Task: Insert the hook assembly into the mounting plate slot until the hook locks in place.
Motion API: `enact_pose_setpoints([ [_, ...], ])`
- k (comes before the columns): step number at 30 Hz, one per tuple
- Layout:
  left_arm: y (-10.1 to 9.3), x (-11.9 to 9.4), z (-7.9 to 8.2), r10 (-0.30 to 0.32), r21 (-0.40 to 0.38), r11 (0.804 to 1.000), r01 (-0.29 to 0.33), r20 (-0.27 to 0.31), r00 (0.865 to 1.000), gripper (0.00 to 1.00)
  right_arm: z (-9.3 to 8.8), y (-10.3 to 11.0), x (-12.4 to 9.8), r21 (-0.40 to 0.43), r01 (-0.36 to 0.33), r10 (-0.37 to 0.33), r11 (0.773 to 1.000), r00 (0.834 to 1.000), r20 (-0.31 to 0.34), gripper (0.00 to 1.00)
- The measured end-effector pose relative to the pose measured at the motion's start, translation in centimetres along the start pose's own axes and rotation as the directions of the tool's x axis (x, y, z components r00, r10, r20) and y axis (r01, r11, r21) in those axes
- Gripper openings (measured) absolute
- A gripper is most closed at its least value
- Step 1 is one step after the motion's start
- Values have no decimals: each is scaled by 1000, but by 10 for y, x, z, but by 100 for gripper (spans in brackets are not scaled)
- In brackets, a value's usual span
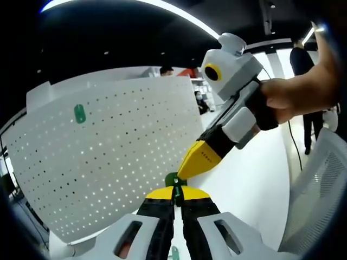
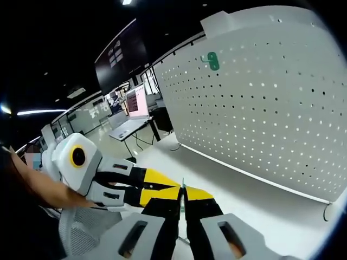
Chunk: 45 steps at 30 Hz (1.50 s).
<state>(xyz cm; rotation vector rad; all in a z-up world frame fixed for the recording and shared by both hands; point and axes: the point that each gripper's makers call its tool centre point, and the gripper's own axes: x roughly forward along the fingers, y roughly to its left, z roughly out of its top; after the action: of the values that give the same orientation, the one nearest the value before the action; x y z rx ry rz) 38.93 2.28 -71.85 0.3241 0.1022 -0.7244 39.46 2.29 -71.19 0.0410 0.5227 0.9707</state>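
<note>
A white perforated mounting plate (image 1: 108, 157) (image 2: 260, 103) stands upright on the white table. A small green hook (image 1: 79, 114) (image 2: 210, 60) is fixed near its top. My left gripper (image 1: 175, 190) is shut on a small green hook piece (image 1: 173, 179) in front of the plate's lower edge. My right gripper (image 1: 184, 170) comes in from the right with its yellow tips closed against that same piece. In the right gripper view, my right gripper (image 2: 183, 195) is shut on a thin green sliver (image 2: 182, 184), and the left gripper's yellow fingertips (image 2: 160, 190) meet it from the left.
The white table (image 1: 244, 189) (image 2: 238, 195) runs along the plate's foot. A white mesh chair (image 1: 320, 184) stands at the right. A hand (image 1: 295, 89) holds the right gripper. A desk with a laptop (image 2: 135, 105) and people stand further back.
</note>
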Motion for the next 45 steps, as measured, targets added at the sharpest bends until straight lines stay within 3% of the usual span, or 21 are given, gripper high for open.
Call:
enact_pose_setpoints([
  [4, 2, -1, 1, 10, -20, 1000, -10, 1, 1000, 3, 5, 2, -1, -26, -2, 3, 1000, 999, 33, 2],
  [6, 4, -2, 1, 14, -34, 999, -14, 4, 1000, 3, 7, 4, -2, -34, -3, 5, 999, 999, 45, 10],
  [9, 7, -3, 1, 26, -48, 999, -25, 6, 1000, 3, 8, 4, -4, -66, 5, -1, 998, 999, 54, 13],
  [20, 20, -8, 5, 60, -86, 995, -59, 16, 998, 3, 22, 6, -10, -155, 24, 2, 988, 986, 164, 54],
  [29, 33, -10, 14, 91, -103, 991, -88, 30, 995, 3, 30, 4, -14, -203, 58, -14, 977, 977, 211, 76],
  [40, 59, -16, 27, 152, -132, 981, -144, 51, 987, 3, 31, 2, -20, -237, 87, -26, 968, 969, 247, 93],
  [45, 84, -19, 37, 219, -151, 967, -207, 65, 974, 3, 28, 1, -24, -241, 107, -44, 965, 967, 252, 97],
])
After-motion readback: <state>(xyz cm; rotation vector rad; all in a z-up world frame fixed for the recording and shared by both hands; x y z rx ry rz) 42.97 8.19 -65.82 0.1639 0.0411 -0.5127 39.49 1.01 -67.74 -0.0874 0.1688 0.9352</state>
